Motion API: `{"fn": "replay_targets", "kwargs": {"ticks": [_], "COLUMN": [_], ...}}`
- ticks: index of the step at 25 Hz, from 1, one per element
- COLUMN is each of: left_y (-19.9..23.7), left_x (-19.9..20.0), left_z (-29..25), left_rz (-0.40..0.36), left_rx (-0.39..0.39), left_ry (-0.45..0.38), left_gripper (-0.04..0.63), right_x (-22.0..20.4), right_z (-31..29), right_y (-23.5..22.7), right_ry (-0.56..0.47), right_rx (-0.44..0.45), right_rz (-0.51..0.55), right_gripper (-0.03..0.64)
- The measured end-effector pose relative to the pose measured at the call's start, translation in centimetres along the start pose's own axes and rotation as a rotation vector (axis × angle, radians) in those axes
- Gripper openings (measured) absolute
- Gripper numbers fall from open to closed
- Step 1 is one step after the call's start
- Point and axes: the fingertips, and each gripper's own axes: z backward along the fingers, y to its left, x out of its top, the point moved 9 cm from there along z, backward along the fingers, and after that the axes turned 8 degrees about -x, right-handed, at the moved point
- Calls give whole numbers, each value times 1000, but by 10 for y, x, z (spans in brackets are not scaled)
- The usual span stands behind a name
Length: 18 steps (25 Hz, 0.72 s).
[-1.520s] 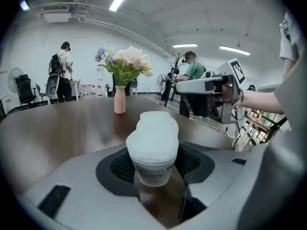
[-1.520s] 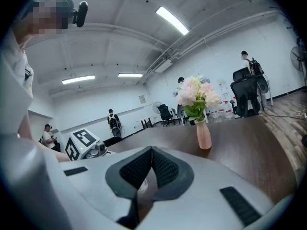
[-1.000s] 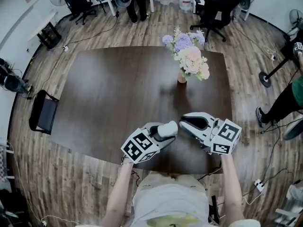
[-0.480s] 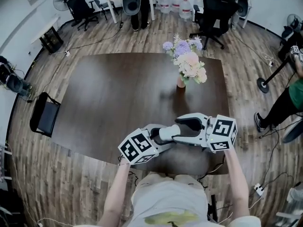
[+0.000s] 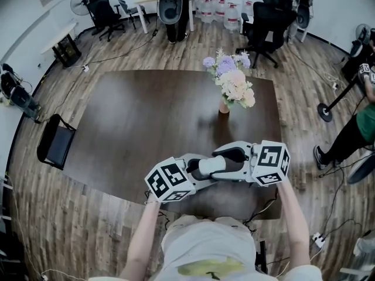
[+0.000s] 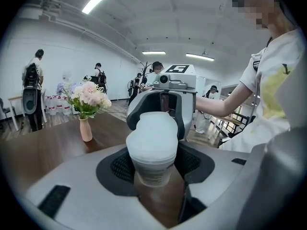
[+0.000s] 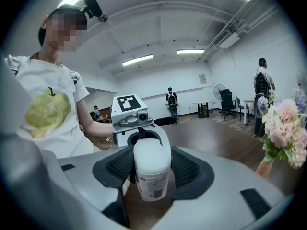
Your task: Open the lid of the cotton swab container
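The cotton swab container (image 5: 212, 165) is a white plastic tub with a printed label, held over the table's near edge. My left gripper (image 5: 201, 170) is shut on it; in the left gripper view its pads (image 6: 120, 166) press on the labelled body (image 6: 153, 174) below the white lid (image 6: 151, 138). My right gripper (image 5: 227, 161) faces it from the right. Its jaws are opening and stand wide around the container (image 7: 152, 164); the pads (image 7: 187, 169) do not press on it. Each gripper shows in the other's view behind the tub: the right gripper (image 6: 163, 104), the left gripper (image 7: 139, 131).
A pink vase of flowers (image 5: 231, 86) stands on the dark wooden table (image 5: 140, 116) beyond the grippers. Office chairs (image 5: 266, 16), water bottles and standing people are at the far side of the room. A black chair (image 5: 54, 140) is left of the table.
My right gripper has come in from the right, where it stood apart, and now has its jaws around the container. The left gripper still holds it, shifted slightly left.
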Motion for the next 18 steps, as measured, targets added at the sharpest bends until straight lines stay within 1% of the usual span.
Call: {"fn": "replay_targets", "kwargs": {"ticks": [3, 6, 7, 10, 13, 16, 18], "left_y": [1, 2, 2, 0, 1, 1, 3], "left_x": [1, 1, 1, 2, -2, -5, -7], "left_z": [0, 2, 1, -2, -4, -5, -6], "left_rz": [1, -7, -21, -108, -112, -144, -152], "left_rx": [-4, 4, 15, 80, 84, 111, 116], "left_ry": [0, -6, -1, 40, 38, 42, 44], "left_gripper": [236, 236, 236, 232, 232, 232, 233], "right_x": [1, 0, 0, -1, -4, -7, -10], "right_z": [0, 0, 0, 0, -1, -3, -4], "right_y": [-2, -6, -7, -13, -14, -18, -22], "right_ry": [20, 10, -3, -54, -48, -59, -65], "right_rx": [5, 18, 21, 39, 38, 54, 60], "right_rz": [12, -28, -49, -155, -182, -250, -294], "right_gripper": [241, 238, 238, 236, 236, 236, 236]}}
